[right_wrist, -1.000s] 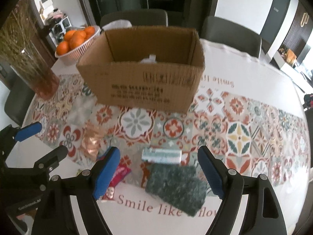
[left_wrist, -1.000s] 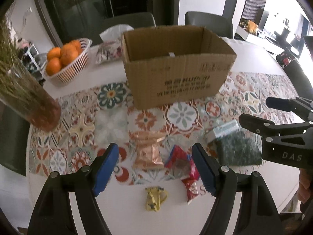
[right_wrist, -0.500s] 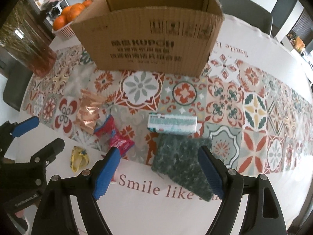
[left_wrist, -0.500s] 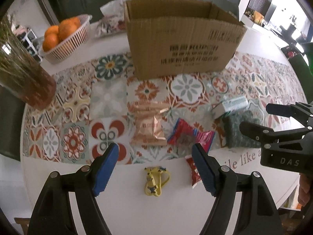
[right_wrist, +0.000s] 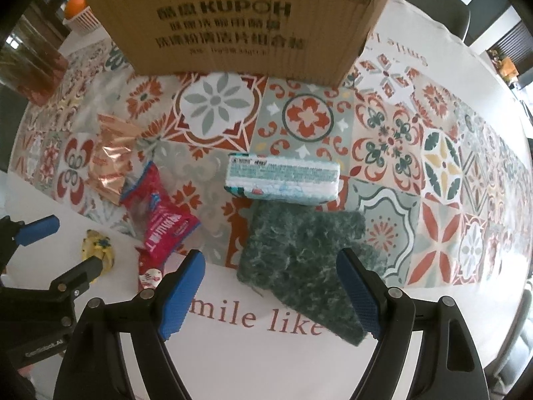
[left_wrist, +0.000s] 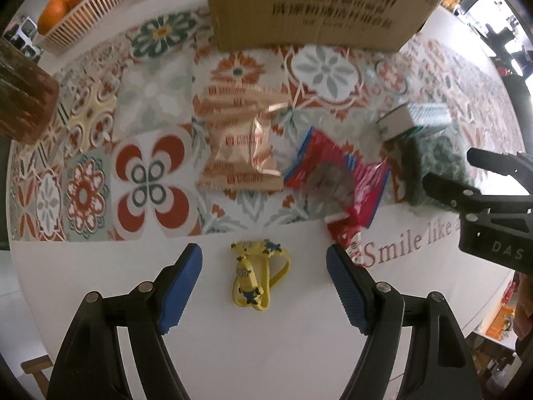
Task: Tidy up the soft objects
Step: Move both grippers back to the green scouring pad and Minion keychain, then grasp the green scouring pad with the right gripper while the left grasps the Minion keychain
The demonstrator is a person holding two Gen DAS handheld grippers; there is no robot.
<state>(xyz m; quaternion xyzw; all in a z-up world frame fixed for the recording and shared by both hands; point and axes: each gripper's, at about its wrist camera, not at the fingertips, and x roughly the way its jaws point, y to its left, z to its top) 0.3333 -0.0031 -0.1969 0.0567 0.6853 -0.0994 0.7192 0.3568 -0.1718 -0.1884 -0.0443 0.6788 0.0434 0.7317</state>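
A small yellow cartoon toy [left_wrist: 257,275] lies on the white table, right between the blue pads of my left gripper [left_wrist: 264,285], which is open above it. Past it lie a copper foil snack bag [left_wrist: 238,146] and a red snack bag [left_wrist: 336,175]. My right gripper [right_wrist: 271,291] is open over a dark green fuzzy cloth [right_wrist: 304,266], whose near part sits between the pads. A white tissue pack [right_wrist: 283,180] lies just beyond the cloth. The brown cardboard box [right_wrist: 240,16] stands at the back.
A patterned runner [right_wrist: 416,153] covers the table's middle. A basket of oranges [left_wrist: 71,6] and a brown glass vase [left_wrist: 23,100] stand at the far left. The table's curved edge lies near me, with dark chairs [right_wrist: 433,6] behind the box.
Both grippers have come down toward the table and tilted to point at it. The toy and the green cloth now sit between the pads, and the box top has left the view.
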